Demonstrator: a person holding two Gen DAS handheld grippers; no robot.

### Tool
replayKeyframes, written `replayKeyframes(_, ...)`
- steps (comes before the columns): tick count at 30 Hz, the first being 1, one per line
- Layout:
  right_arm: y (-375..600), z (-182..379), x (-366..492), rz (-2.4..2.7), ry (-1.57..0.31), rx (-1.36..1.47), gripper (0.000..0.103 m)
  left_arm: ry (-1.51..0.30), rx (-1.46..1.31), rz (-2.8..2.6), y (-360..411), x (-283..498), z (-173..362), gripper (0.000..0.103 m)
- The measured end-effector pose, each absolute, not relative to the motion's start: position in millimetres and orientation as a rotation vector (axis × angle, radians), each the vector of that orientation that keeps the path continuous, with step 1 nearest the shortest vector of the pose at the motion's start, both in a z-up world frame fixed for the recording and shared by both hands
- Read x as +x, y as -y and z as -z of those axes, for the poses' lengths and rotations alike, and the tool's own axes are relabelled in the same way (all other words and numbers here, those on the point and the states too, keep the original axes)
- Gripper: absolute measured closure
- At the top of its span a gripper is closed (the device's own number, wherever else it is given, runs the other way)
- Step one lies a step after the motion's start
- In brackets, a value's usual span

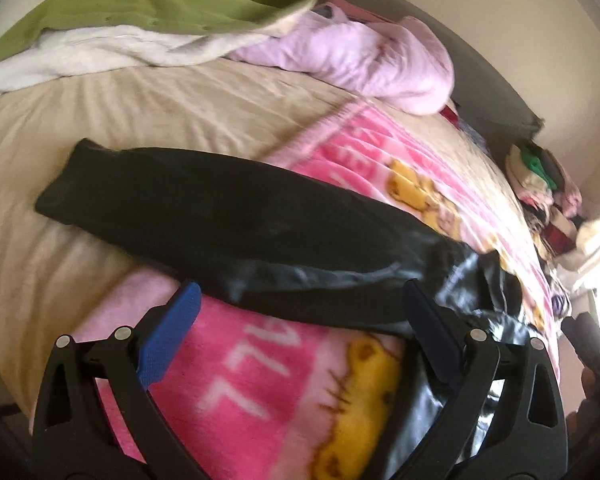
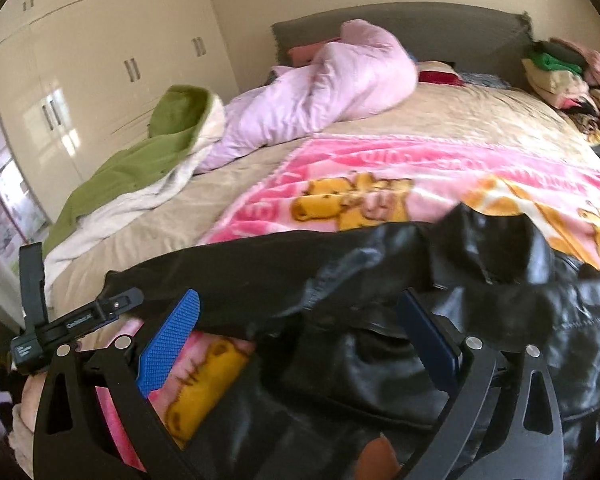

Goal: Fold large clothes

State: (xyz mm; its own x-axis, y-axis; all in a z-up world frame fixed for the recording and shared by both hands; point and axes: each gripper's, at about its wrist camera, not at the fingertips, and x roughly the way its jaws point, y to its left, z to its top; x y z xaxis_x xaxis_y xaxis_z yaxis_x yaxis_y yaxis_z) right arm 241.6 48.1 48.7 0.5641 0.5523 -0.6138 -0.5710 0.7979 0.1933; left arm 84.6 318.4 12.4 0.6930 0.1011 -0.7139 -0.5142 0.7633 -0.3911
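The black leather jacket (image 2: 440, 320) lies rumpled on the pink cartoon blanket (image 2: 380, 168) on the bed (image 1: 100, 120), one sleeve (image 1: 200, 204) stretched out flat, so folding looks barely begun. Both the left gripper (image 1: 300, 336) and right gripper (image 2: 304, 336) hover released, fingers spread, grasping nothing; the jacket's near edge is cut off below and motion blur hides its collar detail

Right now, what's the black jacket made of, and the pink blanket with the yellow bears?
The black jacket looks like leather or imitation leather: its body is smooth, with shiny creases catching the light. Its long sleeve looks duller, maybe a matte knit, though blur makes that uncertain. The pink blanket looks like soft plush fleece: a fuzzy, non-shiny surface with printed cartoon animals.
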Motion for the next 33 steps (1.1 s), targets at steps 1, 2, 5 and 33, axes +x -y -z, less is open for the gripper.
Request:
replayKeyframes(1,-55,-49,242,-0.671,-0.716,-0.033,0.004,-0.728,-0.627,-0.388,-326,82,-10,0.009)
replayKeyframes(2,-65,-48,242,-0.686,-0.721,-0.042,0.004,-0.73,-0.634,-0.403,-331,81,-8,0.009)
replayKeyframes(5,-89,-43,243,-0.727,-0.738,-0.064,0.004,-0.738,-0.668,-0.442,-347,76,-1,0.009)
replayKeyframes(33,-79,-10,243,-0.804,-0.825,0.079,0.004,-0.604,-0.878,-0.583,-426,65,38,0.098)
